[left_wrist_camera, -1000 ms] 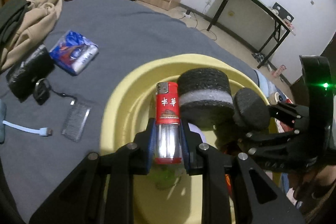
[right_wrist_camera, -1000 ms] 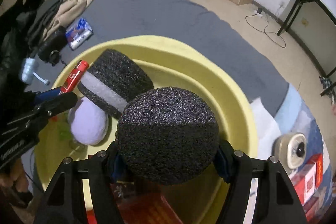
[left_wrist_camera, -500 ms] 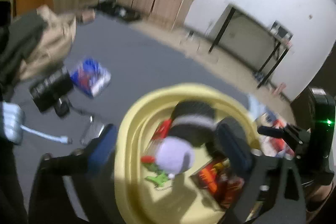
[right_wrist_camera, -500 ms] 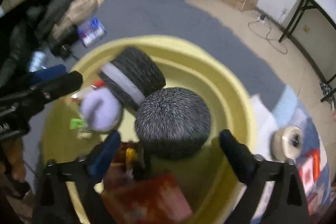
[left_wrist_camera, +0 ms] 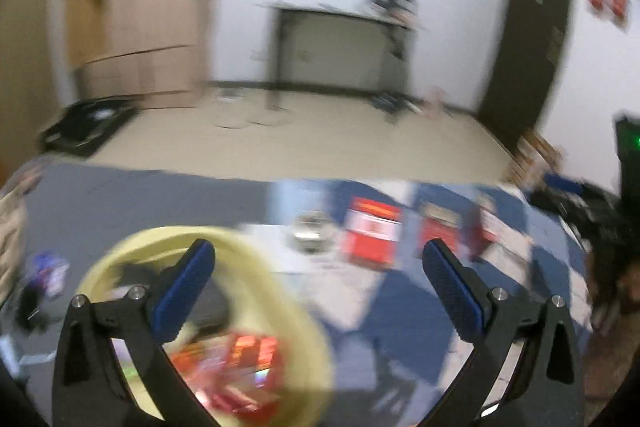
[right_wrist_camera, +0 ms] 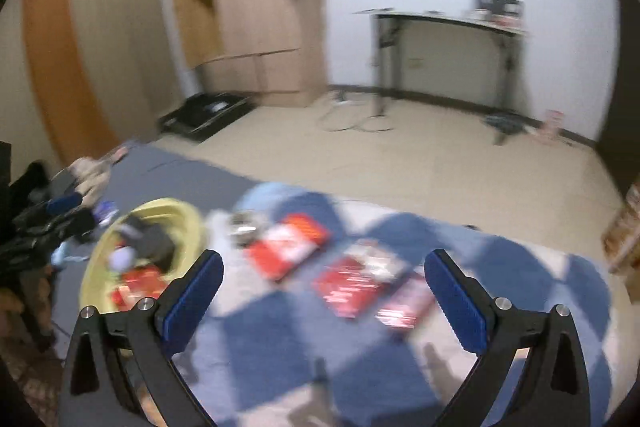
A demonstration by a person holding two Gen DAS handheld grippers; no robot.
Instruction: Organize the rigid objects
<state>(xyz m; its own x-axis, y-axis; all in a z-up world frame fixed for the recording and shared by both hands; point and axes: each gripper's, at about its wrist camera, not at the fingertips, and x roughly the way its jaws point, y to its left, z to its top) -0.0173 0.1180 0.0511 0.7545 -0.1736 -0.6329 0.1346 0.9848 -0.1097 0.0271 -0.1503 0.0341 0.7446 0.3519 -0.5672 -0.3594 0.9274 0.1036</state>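
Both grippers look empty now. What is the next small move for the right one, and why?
Probably lower the right gripper toward the nearest red box on the checkered blanket. Its jaws have just opened wide with nothing between them, the yellow basin already holds items, and several red boxes lie outside it.

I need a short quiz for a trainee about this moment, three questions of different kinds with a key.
1. True or false: the left gripper holds a lighter.
2. The red packs lie: A) on the blue-and-white cover; B) on the floor; C) on the black desk.
3. Fill in: in the right wrist view, the yellow basin lies to the ____ of the right gripper.

Key: 1 false, both grippers have just been opening and nothing is between their fingers; 2 A; 3 left.
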